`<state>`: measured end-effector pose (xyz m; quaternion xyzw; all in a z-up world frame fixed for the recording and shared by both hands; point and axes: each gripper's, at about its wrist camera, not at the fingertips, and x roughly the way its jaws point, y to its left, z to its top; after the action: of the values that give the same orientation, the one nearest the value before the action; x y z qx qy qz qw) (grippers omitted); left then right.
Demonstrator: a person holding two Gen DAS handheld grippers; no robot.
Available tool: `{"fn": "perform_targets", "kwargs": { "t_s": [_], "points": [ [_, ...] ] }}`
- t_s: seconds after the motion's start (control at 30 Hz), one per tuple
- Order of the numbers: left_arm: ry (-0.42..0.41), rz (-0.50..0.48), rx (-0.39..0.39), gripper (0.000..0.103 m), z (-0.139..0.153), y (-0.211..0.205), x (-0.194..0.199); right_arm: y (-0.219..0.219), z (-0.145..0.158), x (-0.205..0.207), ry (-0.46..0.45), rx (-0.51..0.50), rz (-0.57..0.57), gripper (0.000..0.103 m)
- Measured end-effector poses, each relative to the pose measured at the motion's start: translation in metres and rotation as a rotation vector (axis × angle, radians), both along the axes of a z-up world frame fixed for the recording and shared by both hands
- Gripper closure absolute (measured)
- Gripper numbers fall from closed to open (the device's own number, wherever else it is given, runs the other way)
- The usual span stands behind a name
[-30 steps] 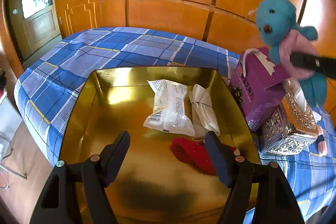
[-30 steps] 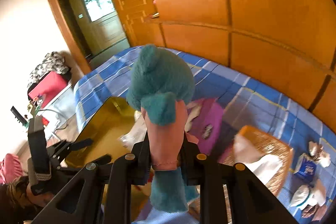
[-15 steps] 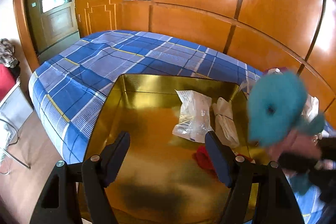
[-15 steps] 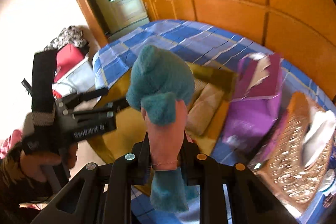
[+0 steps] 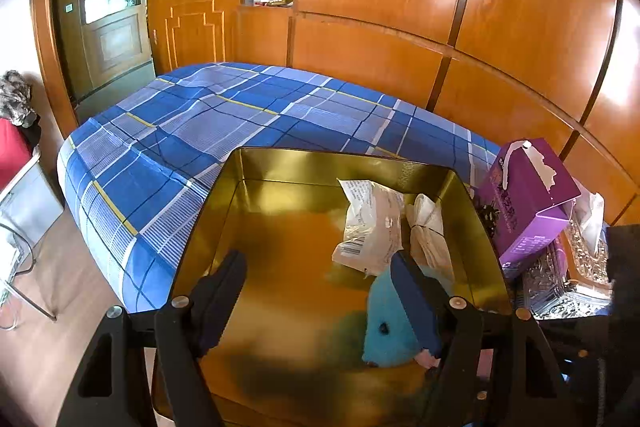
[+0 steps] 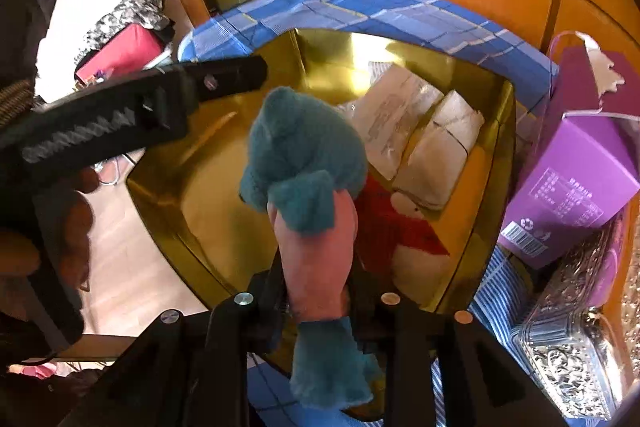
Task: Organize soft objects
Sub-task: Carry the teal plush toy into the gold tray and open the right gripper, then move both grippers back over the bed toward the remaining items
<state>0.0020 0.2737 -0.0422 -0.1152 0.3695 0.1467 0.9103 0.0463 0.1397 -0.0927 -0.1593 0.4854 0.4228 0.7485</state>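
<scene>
Gripping a teal and pink stuffed toy (image 6: 308, 187) around its pink middle, the right gripper (image 6: 318, 291) holds it over the near right part of a gold tin (image 6: 172, 199) that sits on a bed with a blue plaid cover (image 6: 360, 7). The toy's teal head points forward over the tin's floor and its teal legs hang down behind the fingers. In the left wrist view the same toy (image 5: 390, 331) shows as a blurred teal shape low inside the tin (image 5: 320, 163), partly behind the left gripper's right finger; whether it touches the bottom is unclear.

The left gripper (image 5: 320, 293) hovers over the near edge of the tin with its fingers spread wide and nothing between them.

Inside the tin, toward the far right corner, lie a clear plastic packet (image 5: 370, 227) and just beside it a white bundle tied with a dark band (image 5: 430, 235). A red and white soft item (image 6: 400, 227) lies nearer, under the toy. To the right of the tin, on the bed, stands a purple box (image 5: 528, 199), tilted against an ornate silver box (image 5: 560, 279).
</scene>
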Motion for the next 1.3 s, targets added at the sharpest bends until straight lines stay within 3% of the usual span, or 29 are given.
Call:
{"fn": "perform_targets", "kwargs": {
  "t_s": [0.27, 0.97, 1.3],
  "points": [
    [0.002, -0.006, -0.001, 0.028, 0.0, -0.005, -0.002, -0.009, -0.003, 0.002, -0.001, -0.025, -0.039, 0.06],
    [-0.027, -0.028, 0.021, 0.025, 0.011, -0.017, -0.008, -0.057, 0.036, -0.01, -0.06, 0.103, -0.157, 0.059],
    [-0.063, -0.079, 0.05, 0.024, 0.024, -0.034, -0.012, -0.121, 0.058, -0.009, -0.111, 0.191, -0.302, 0.059]
  ]
}}
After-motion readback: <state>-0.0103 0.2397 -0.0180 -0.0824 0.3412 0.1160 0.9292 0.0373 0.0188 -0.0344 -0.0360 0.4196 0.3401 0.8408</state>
